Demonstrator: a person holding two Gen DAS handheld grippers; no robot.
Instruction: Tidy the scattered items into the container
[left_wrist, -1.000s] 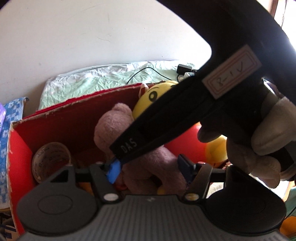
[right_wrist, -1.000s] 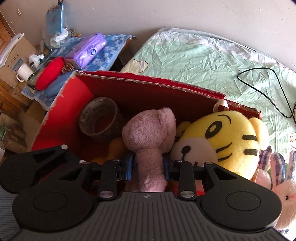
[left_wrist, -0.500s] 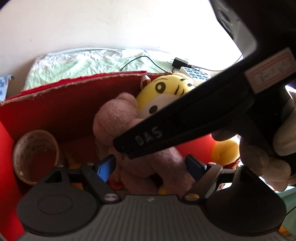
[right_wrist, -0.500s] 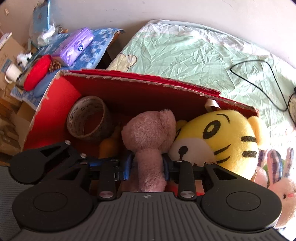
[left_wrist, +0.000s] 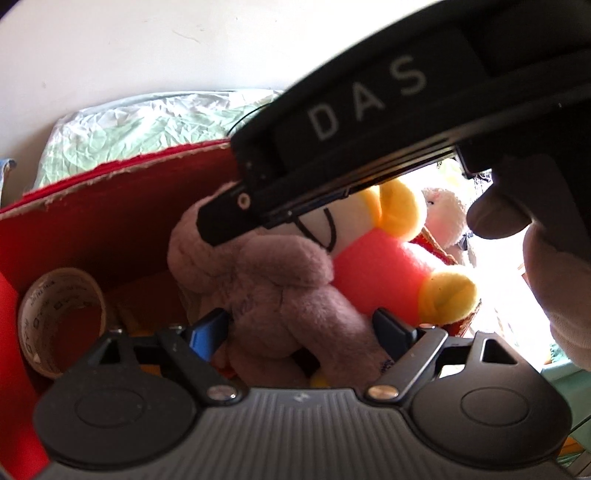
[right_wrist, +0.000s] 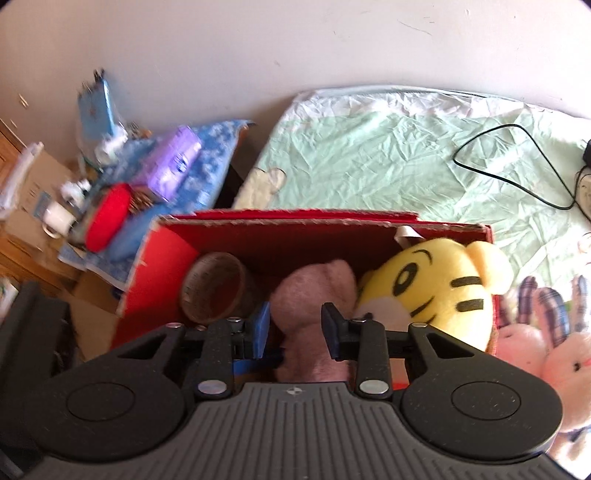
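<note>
- My left tool (left_wrist: 299, 328) is nearest in its own view. Its jaws are opening and already stand wide, with the bear (left_wrist: 280, 295) lying between them; the pads no longer press on it.
- My right tool (right_wrist: 295, 325) has narrow jaws closed on the bear's upper body, just below the head. In the left view its black tip sits against the bear's head, with the gloved hand (left_wrist: 554, 280) behind it.
- The bear is inside the red box (right_wrist: 280, 221), low in the middle, so I judge the step in hand is letting this toy go after placing it.
- Next I need the right jaws to part, then both tools to lift straight up so the pads don't drag the plush back out.
- Space is tight. A tape roll (right_wrist: 214, 288) leans on the bear's left, and a yellow tiger (right_wrist: 436, 295) presses on its right, bulging over the rim.
- The two tools crowd each other over the box, so I should pull one away first.
- Just outside the box, on the right, lie pink rabbits (right_wrist: 546, 350), likely the next items to collect.
- Beyond is the bed (right_wrist: 369, 155) with a black cable (right_wrist: 517, 162) looped on it.
- Far left, a cluttered counter (right_wrist: 218, 162) is out of my way.
</note>
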